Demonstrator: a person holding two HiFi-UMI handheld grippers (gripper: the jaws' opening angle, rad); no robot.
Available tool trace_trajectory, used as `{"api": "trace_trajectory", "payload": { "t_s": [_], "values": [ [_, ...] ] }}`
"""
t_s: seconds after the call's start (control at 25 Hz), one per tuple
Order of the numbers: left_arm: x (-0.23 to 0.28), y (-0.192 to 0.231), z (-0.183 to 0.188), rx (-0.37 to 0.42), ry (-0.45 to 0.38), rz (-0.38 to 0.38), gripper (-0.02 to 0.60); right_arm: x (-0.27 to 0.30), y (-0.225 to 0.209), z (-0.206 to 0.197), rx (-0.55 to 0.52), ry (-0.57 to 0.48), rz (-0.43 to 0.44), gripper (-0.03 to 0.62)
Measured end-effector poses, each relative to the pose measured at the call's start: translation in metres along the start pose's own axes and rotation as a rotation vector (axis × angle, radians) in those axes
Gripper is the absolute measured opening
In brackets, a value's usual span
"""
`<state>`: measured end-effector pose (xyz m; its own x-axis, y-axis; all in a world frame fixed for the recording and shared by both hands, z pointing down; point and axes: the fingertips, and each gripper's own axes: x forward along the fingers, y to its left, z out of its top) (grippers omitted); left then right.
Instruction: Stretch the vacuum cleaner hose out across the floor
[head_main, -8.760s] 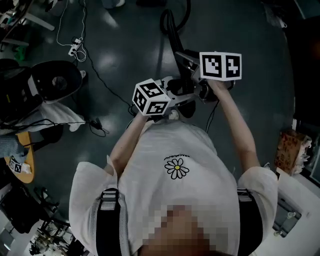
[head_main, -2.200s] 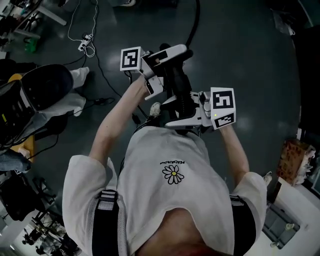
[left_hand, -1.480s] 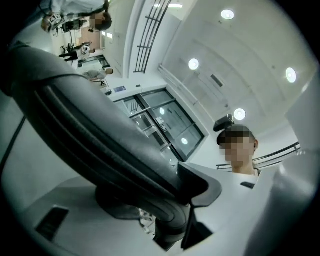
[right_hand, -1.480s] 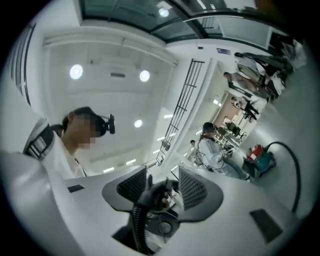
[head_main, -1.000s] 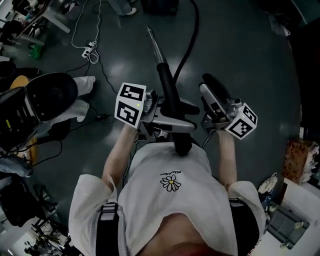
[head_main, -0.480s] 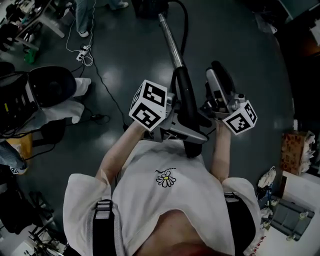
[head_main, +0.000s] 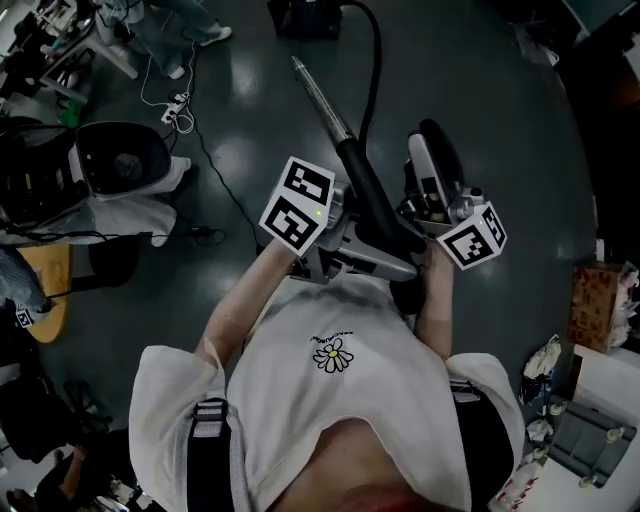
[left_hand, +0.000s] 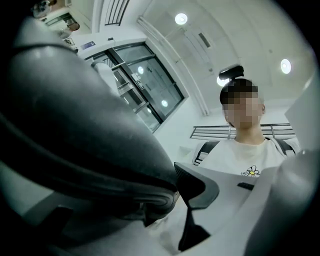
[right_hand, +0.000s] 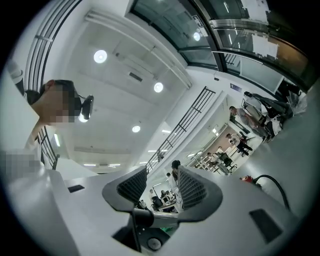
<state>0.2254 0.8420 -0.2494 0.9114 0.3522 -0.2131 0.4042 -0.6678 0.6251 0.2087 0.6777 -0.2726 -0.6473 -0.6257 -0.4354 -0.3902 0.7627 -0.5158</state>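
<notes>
Clamping round the wand handle (head_main: 372, 195), the left gripper (head_main: 352, 252) has just been closing its jaws. In the left gripper view the dark handle fills the gap, with the one visible pad (left_hand: 192, 184) against it. The right gripper (right_hand: 159, 189), just right of the handle, is released: its jaws stand apart with nothing between them, tipped up toward the ceiling. From the handle's far end a metal tube (head_main: 318, 95) juts away from the person. The black hose (head_main: 377, 62) arches off beside the tube toward the far side of the floor (head_main: 480, 90), and where it ends I cannot tell.

The handle and tube look rigid and smooth, so they should carry a pull well but may twist between narrow pads. The hose is likely light, bendy and springy, inclined to curl back when let go. Best hold is probably the handle itself, with the free gripper taking the hose just beyond the handle rather than mid-span, where it could kink.
</notes>
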Motion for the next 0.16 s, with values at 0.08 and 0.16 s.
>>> {"api": "trace_trajectory", "payload": {
  "t_s": [0.08, 0.16],
  "values": [
    [0.0007, 0.0012, 0.0027, -0.025, -0.032, 0.001, 0.189, -0.0005, 0.0044, 0.0034, -0.004, 0.004, 0.008, 0.209],
    [0.0033, 0.003, 0.0041, -0.047, -0.061, 0.005, 0.189, -0.0034, 0.0081, 0.0085, -0.013, 0.007, 0.012, 0.209]
  ]
}}
